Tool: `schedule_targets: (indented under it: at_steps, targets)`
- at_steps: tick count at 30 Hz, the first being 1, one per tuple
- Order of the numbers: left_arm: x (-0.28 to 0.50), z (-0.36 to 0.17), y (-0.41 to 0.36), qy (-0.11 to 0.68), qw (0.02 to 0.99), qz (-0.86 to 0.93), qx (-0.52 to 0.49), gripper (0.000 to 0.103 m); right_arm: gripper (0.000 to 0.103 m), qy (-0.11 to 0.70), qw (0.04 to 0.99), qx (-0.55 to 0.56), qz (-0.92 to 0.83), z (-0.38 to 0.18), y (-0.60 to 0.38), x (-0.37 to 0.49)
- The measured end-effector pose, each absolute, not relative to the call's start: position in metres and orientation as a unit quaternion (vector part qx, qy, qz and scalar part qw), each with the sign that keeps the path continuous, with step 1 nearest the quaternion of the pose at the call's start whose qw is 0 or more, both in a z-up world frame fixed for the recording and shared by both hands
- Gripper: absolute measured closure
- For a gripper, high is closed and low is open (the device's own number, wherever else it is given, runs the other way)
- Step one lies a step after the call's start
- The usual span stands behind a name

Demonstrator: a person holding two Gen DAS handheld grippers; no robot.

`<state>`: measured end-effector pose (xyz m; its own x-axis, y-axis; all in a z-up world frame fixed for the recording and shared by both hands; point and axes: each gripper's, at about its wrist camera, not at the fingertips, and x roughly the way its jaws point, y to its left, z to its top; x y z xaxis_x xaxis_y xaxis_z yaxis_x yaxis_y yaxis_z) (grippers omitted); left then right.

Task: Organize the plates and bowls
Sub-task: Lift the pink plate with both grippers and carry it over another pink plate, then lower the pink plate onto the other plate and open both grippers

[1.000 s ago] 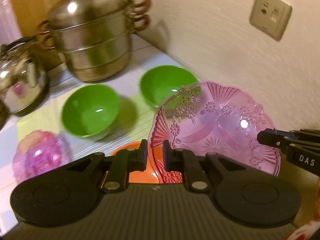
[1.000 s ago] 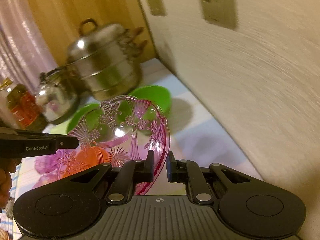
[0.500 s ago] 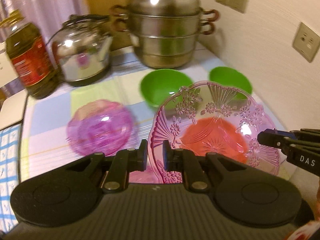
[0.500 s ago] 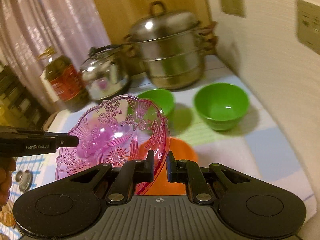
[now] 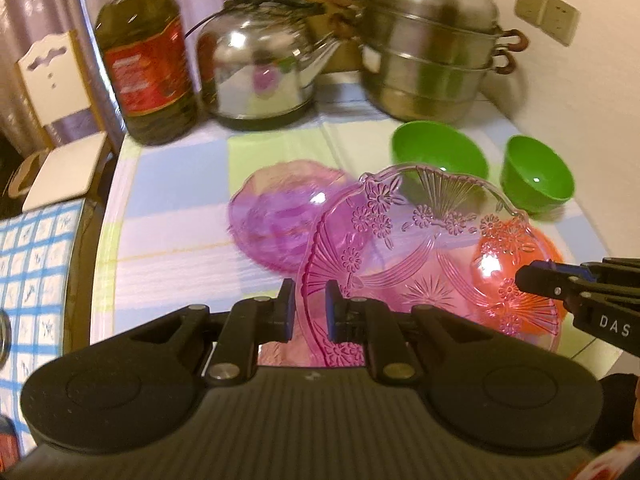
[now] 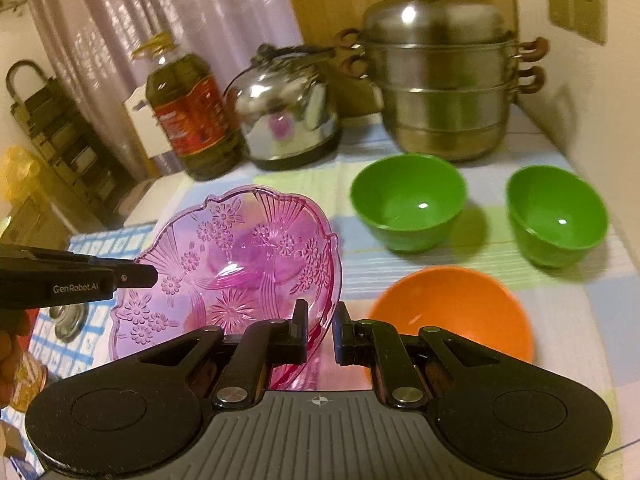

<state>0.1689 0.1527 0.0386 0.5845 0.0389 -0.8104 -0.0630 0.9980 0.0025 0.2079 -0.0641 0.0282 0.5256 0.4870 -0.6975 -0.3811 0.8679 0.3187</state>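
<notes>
A pink glass plate (image 5: pixel 420 248) with a flower pattern is held in the air, tilted, by both grippers. My left gripper (image 5: pixel 307 308) is shut on its left rim; my right gripper (image 6: pixel 320 330) is shut on its right rim (image 6: pixel 326 280). Each gripper shows in the other's view, my right gripper (image 5: pixel 560 284) on the right and my left gripper (image 6: pixel 132 276) on the left. A second pink plate (image 5: pixel 280 220) lies on the table under the held one. An orange bowl (image 6: pixel 452 312) sits at the front right. Two green bowls (image 6: pixel 408 200) (image 6: pixel 556 212) stand behind it.
A steel steamer pot (image 6: pixel 444 80), a steel kettle (image 6: pixel 288 112) and an oil bottle (image 6: pixel 192 112) line the back of the table (image 5: pixel 168 240). The wall (image 6: pixel 592 100) runs along the right side. A white chair (image 5: pixel 60 128) stands off the left edge.
Both grippers have carried the held plate to the left, away from the wall. It now hangs over the second pink plate, and the orange bowl shows at the right.
</notes>
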Motion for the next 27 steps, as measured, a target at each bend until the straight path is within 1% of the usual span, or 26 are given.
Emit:
schedule_targets:
  at_steps: [12, 18, 27]
  targets:
    - [0.145, -0.006, 0.19, 0.479, 0.875, 0.056, -0.048, 0.09, 0.091, 0.446, 0.851, 0.035, 0.275, -0.012, -0.021, 0.21]
    - [0.141, -0.029, 0.191, 0.488, 0.869, 0.061, -0.054, 0.09, 0.091, 0.459, 0.845, 0.021, 0.274, -0.032, -0.012, 0.215]
    - [0.146, -0.049, 0.189, 0.498, 0.863, 0.066, -0.048, 0.089, 0.091, 0.477, 0.837, 0.01, 0.27, -0.051, -0.005, 0.221]
